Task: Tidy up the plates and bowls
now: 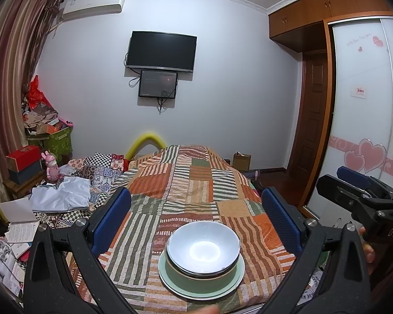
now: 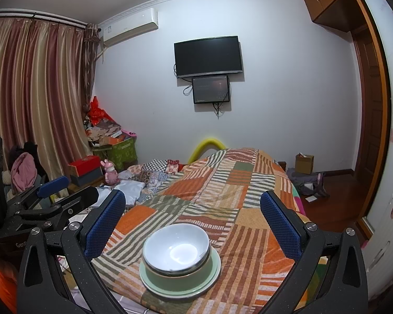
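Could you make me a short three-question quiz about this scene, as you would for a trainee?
1. True or false: the white bowl sits nested inside the green bowl.
2. What lies directly under the green bowl?
A. a wooden tray
B. a pale green plate
C. the bare bedspread
3. Fill in: the left tool and right tool are both ____, holding nothing.

Key: 1 true; 2 B; 3 open.

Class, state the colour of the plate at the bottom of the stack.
Pale green plate; it shows best in the left wrist view.
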Tool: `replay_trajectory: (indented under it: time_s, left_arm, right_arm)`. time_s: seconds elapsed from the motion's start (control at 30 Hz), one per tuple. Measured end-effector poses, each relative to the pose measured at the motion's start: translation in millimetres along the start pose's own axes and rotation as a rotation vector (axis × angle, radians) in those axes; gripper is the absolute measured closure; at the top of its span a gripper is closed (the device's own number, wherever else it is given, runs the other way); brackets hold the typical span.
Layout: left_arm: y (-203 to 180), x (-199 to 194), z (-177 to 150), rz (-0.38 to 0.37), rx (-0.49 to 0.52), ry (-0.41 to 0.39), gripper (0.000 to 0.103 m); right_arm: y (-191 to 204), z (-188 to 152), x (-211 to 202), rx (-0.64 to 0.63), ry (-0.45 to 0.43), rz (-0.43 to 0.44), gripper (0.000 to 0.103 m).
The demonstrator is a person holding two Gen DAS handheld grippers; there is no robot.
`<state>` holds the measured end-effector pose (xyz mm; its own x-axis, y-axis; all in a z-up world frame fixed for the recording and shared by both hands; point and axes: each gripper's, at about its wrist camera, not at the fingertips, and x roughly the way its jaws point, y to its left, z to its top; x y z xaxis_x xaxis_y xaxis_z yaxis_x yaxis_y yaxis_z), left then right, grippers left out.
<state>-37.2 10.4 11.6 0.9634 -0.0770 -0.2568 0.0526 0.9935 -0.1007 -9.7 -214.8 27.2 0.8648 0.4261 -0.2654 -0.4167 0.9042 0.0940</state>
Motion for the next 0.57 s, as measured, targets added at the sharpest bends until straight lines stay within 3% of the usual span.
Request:
replay_trajectory:
  time_s: [0.57]
  left_arm:
    - [-1.5,4.4,-0.5,-0.014,0.01,0.009,0.002]
  right_arm:
    - [-0.5,-2.0,5.2,0.01,0.018,-0.002,0.0]
